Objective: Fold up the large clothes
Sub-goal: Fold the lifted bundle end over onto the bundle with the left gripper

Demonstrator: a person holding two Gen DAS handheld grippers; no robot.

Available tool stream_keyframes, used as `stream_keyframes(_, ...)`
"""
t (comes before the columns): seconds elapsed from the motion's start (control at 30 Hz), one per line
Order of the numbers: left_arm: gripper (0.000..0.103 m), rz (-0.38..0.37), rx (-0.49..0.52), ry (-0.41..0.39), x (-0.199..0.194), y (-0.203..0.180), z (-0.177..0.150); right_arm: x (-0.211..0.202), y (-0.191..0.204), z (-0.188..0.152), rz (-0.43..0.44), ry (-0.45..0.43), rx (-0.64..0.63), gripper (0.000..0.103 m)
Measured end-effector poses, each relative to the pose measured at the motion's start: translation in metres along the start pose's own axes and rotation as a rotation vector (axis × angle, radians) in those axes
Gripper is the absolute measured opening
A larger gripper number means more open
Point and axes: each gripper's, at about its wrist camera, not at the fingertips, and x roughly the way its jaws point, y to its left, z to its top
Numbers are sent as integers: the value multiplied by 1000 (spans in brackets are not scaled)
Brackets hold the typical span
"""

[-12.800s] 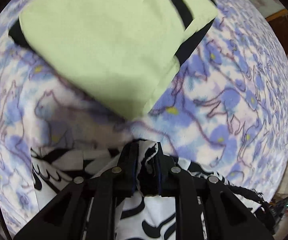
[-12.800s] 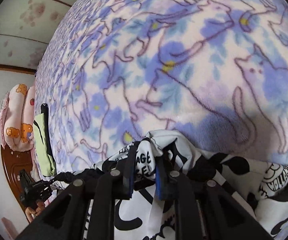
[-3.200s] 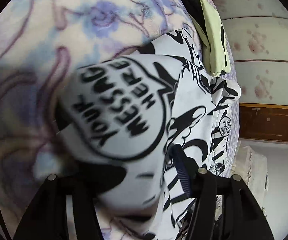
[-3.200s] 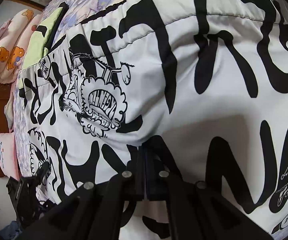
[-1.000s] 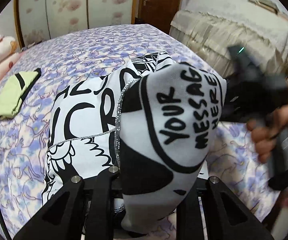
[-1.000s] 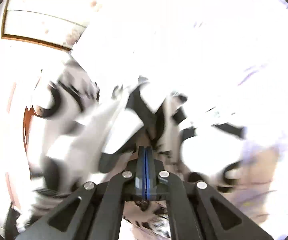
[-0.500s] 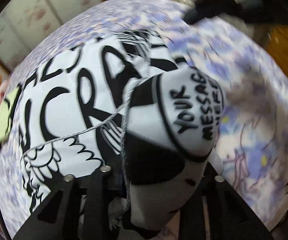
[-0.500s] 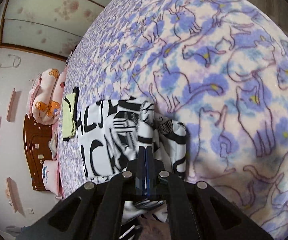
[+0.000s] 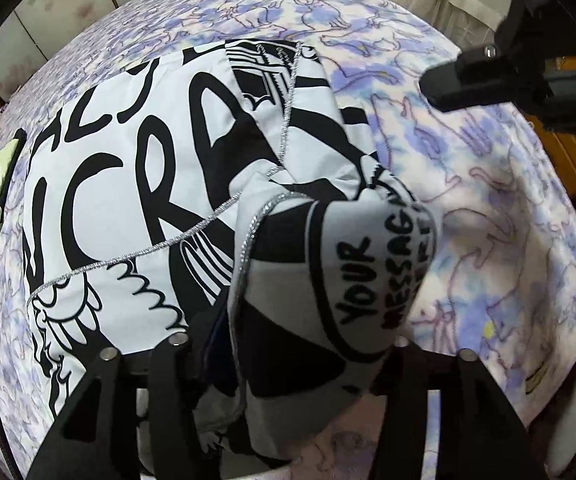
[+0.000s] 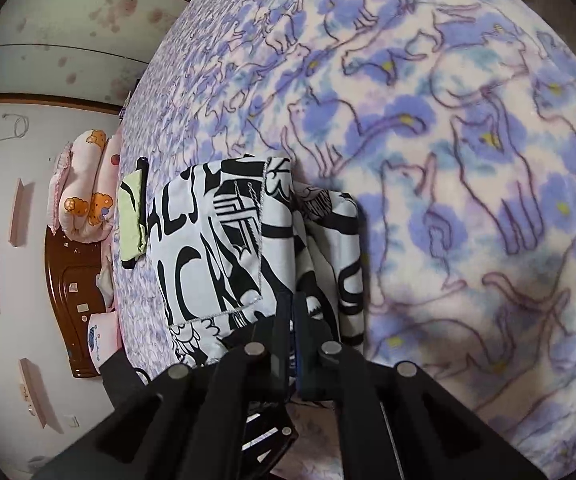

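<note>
A large black-and-white printed garment (image 9: pixel 136 184) lies folded on the cat-print blanket (image 9: pixel 508 240). One bunched fold, printed with a "YOUR MESSAGE" bubble (image 9: pixel 368 280), stands between the fingers of my left gripper (image 9: pixel 300 336). Its jaws are opening and stand wide; the left pad has come off the cloth, while the fold hides the right finger. My right gripper (image 10: pixel 292 312) is shut with nothing in it, hovering over the garment's (image 10: pixel 216 256) near edge. It also appears as a black shape, the right gripper (image 9: pixel 488 76), at the left wrist view's upper right.
A folded light-green garment (image 10: pixel 132 216) lies beyond the printed one, near pink pillows (image 10: pixel 84 188) and a wooden headboard (image 10: pixel 68 300). The blanket (image 10: pixel 468 160) stretches bare to the right. The bed's edge and wooden floor (image 9: pixel 568 160) are at right. A dark sleeve (image 10: pixel 116 376) shows low left.
My left gripper dropped toward the bed, tilted downward and spread its jaws around the fold. The right gripper drew away from the garment, staying shut, and its view cleared from a bright blur.
</note>
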Motion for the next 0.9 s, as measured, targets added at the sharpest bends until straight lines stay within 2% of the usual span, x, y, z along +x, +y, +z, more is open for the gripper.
stream_keyframes(0.03, 65, -17, -10, 4, -6, 1, -1, -2, 0, -1, -10, 0, -1, 2)
stream_keyframes(0.1, 70, -89, -54, 17, -19, 7, -1, -6, 0, -4, -26, 2, 2, 3)
stream_keyframes(0.17, 78, -146, -112, 10, -39, 16, 0, -8, -1, -6, -41, -2, 3, 19)
stream_keyframes(0.2, 88, -155, -132, 1, -47, 20, 0, -10, 1, -7, -61, -7, -2, 23)
stream_keyframes(0.23, 93, -157, -161, -16, -59, 27, 0, -10, 2, -8, -72, -8, -10, 30)
stream_keyframes(0.3, 93, -142, -197, -36, -76, 39, 1, -8, 4, -10, -62, 7, -18, 37)
stream_keyframes(0.37, 94, -111, -238, -46, -92, 54, 4, -4, 5, -13, -43, 29, -10, 51)
stream_keyframes(0.43, 99, -72, -270, -45, -99, 69, 2, 3, 8, -16, -34, 62, 0, 58)
stream_keyframes(0.57, 101, 17, -327, -1, -99, 106, -4, 21, 20, -24, -28, 134, 0, 59)
stream_keyframes(0.63, 101, 3, -370, 50, -89, 122, -8, 28, 29, -28, -38, 150, -13, 63)
stream_keyframes(0.67, 101, -14, -412, 105, -80, 134, -12, 30, 34, -29, -41, 151, -23, 67)
stream_keyframes(0.8, 101, -12, -500, 204, -58, 159, -26, 42, 55, -33, -37, 167, -100, 68)
stream_keyframes(0.9, 101, 7, -516, 254, -44, 168, -35, 52, 69, -35, -91, 173, -175, 68)
